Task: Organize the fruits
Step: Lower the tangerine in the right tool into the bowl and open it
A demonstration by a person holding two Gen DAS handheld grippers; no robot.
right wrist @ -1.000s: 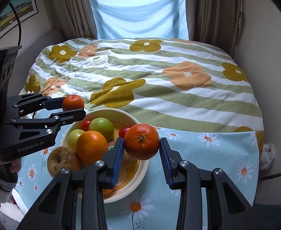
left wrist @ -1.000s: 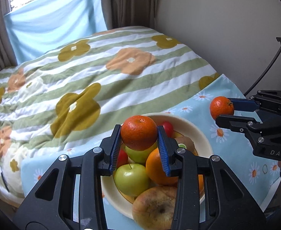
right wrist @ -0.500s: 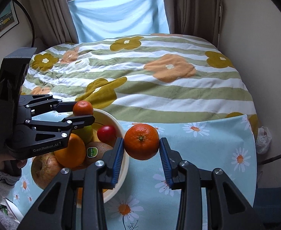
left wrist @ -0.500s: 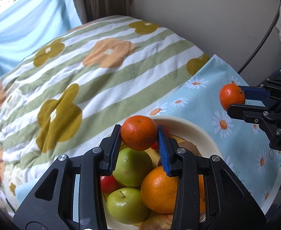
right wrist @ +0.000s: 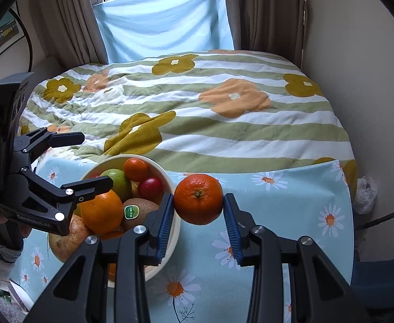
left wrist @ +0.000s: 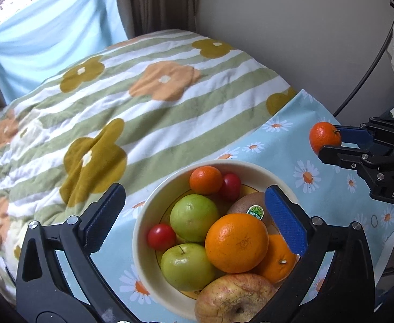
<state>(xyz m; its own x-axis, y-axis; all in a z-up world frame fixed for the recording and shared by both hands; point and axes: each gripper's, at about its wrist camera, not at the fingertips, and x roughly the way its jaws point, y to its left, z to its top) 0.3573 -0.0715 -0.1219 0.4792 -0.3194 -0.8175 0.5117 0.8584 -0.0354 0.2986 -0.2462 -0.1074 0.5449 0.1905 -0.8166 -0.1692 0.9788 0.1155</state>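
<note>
Blue pads on the left fingers (left wrist: 194, 218) have just been opening and now stand wide with nothing between them, over the bowl (left wrist: 148, 215). A small mandarin (left wrist: 205, 180) sits on the far side of the heap. The right fingers (right wrist: 199, 211) squeeze another mandarin (right wrist: 198, 198) above the daisy cloth (right wrist: 291, 202), just beside the bowl. The heap is full, so a dropped fruit may roll off. Open room lies to the right.

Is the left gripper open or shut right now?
Open. The left gripper has just spread wide, with no pad touching fruit; the small mandarin lies in the bowl beyond its fingers.
</note>
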